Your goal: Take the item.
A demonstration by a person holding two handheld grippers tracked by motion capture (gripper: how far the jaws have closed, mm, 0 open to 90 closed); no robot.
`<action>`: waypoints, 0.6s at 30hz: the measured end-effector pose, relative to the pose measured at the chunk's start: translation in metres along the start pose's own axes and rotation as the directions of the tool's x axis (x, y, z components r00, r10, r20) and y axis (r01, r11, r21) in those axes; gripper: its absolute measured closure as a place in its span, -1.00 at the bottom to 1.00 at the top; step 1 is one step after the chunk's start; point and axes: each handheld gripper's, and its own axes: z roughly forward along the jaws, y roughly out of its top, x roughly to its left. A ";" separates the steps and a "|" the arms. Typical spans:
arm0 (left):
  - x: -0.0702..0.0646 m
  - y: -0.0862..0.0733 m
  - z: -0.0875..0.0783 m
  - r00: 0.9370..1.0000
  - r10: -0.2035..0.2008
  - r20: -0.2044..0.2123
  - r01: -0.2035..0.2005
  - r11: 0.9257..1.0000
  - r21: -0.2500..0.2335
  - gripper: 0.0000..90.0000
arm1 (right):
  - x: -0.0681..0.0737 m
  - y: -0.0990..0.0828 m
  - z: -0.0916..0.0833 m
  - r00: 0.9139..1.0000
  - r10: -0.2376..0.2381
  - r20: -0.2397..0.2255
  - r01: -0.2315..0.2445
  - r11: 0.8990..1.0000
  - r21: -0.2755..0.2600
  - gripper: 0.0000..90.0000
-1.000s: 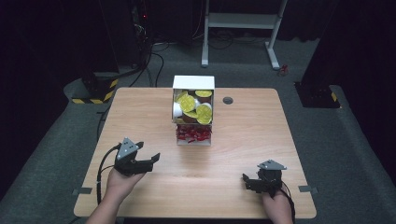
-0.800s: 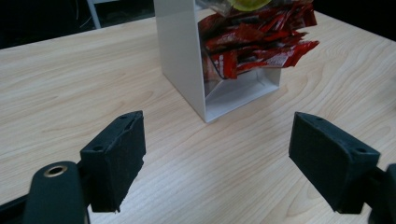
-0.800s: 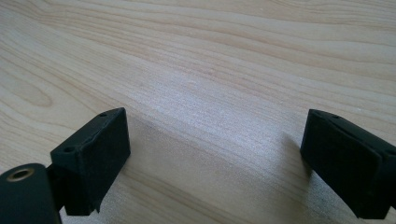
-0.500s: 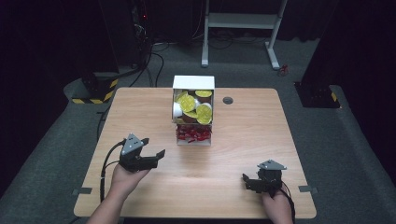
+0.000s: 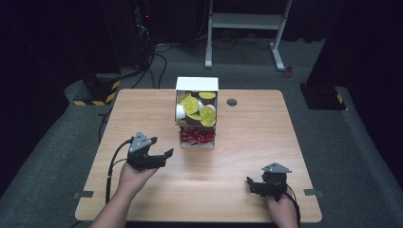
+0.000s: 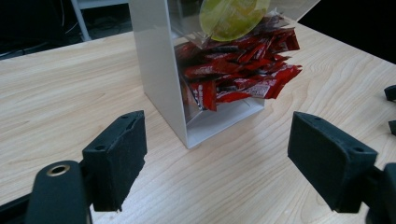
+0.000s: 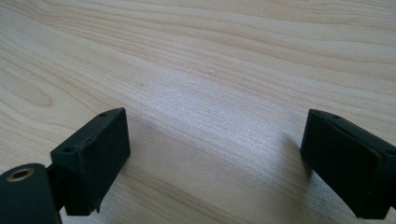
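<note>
Wooden table [image 5: 237,156], dark room around it. Left gripper [image 5: 164,154] is held above the near-left part of the table, jaws spread wide and holding nothing, pointed toward the white dispenser box [image 5: 196,90] at table centre-far. In the left gripper view that box [image 6: 154,60] stands just ahead, its open lower bay packed with red sachets [image 6: 238,77], some spilling over the front lip; a yellow-lidded cup [image 6: 233,18] sits in the clear upper bay above them. From the high view the upper bay holds several yellow-lidded cups [image 5: 197,107] and the red sachets [image 5: 196,137] show at the box's near end. Bare wood lies between the left gripper and the box; nothing stands in the way. Right gripper [image 5: 251,185] rests low at the near-right edge, well apart from the box, jaws likewise parted and empty, with only tabletop [image 7: 210,70] before it. A small dark round grommet [image 5: 232,102] sits in the table just right of the box. A white metal frame [image 5: 247,21] stands on the floor beyond the far edge.
</note>
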 end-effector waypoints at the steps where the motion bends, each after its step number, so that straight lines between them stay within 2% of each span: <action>1: 0.000 0.001 0.001 1.000 -0.006 0.002 0.006 1.000 0.000 -0.55 | 0.000 0.000 0.000 1.000 0.000 0.000 0.000 1.000 0.000 -0.82; 8: -0.001 0.004 0.007 1.000 -0.023 0.017 0.023 1.000 -0.005 -0.53 | 0.000 0.000 0.000 1.000 -0.013 -0.007 0.013 1.000 -0.001 -0.82; 18: -0.003 0.007 0.014 1.000 -0.008 0.018 0.008 1.000 0.007 -0.53 | 0.000 0.000 0.000 1.000 -0.013 -0.007 0.013 1.000 -0.001 -0.82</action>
